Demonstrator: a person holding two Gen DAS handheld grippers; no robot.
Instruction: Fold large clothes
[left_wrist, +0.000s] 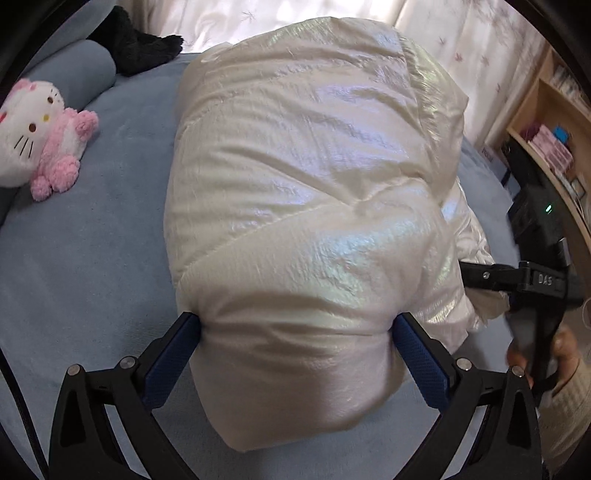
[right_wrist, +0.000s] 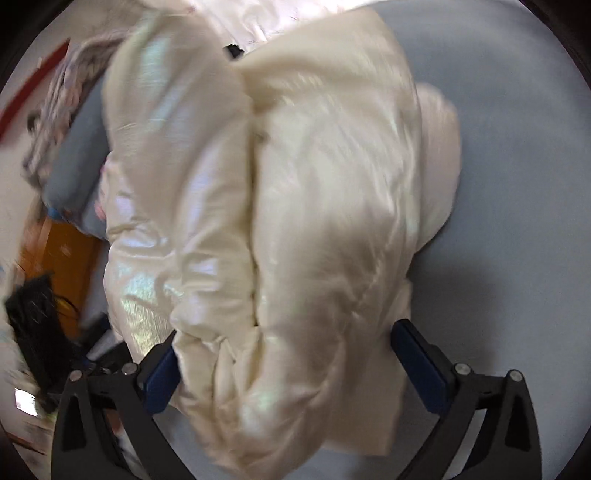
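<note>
The puffy cream pearlescent down jacket (left_wrist: 306, 192) lies bundled on the blue bed (left_wrist: 92, 258); left tongs (left_wrist: 295, 354) pinch its near end, right tongs (right_wrist: 284, 363) spread wide around padding, seemingly mid-fold; next, press it flat

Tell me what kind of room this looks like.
Most likely a bedroom. The puffy white jacket lies on a blue bedsheet, with a pink and white plush cat beside a pillow, pale curtains behind and a wooden shelf nearby.
</note>
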